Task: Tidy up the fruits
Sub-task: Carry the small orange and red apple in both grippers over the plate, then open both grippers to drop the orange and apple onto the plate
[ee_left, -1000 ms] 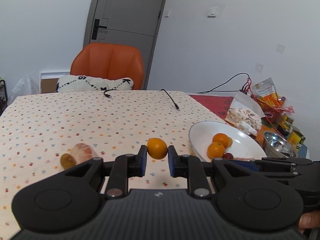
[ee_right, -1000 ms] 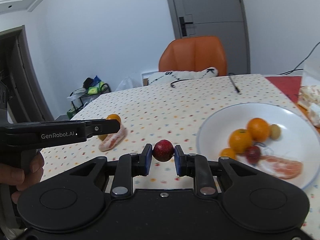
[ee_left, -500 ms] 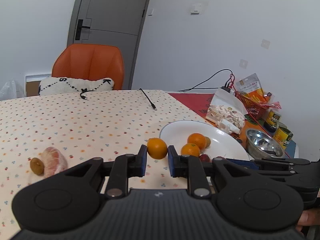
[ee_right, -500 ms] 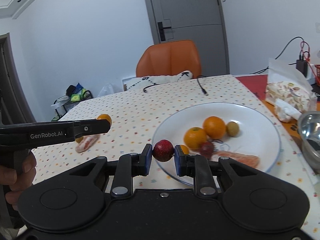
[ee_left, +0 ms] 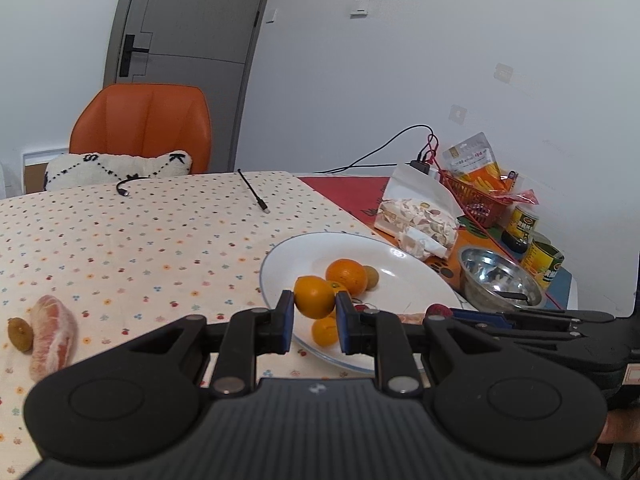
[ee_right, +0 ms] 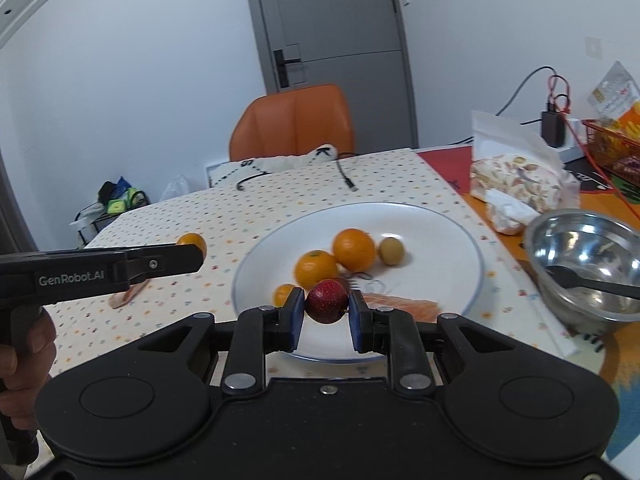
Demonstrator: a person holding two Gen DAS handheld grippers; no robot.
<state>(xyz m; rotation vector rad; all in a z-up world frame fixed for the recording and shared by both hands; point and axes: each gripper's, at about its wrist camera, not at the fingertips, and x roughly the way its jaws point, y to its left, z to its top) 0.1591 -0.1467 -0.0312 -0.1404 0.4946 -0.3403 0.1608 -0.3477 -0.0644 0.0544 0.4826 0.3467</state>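
My left gripper (ee_left: 314,312) is shut on a small orange (ee_left: 314,297), held above the near left rim of the white plate (ee_left: 304,256). My right gripper (ee_right: 326,312) is shut on a dark red lychee (ee_right: 327,301) over the near edge of the same plate (ee_right: 440,240). On the plate lie two oranges (ee_right: 354,249), a small kumquat (ee_right: 284,294), a green-brown kiwi berry (ee_right: 391,251) and a peeled pomelo segment (ee_right: 404,305). Left of the plate, on the dotted cloth, rest another pomelo segment (ee_left: 54,334) and a small brown fruit (ee_left: 20,333).
A steel bowl (ee_right: 588,260) with a black spoon stands right of the plate, with a snack bag (ee_right: 520,184), cans (ee_left: 540,260) and a red basket (ee_left: 476,198) behind. Black cables (ee_left: 254,192) lie at the table's far side, before an orange chair (ee_left: 140,128).
Both grippers have carried their fruit rightward, from over the dotted cloth to over the plate's near edge. Both grips are unchanged.
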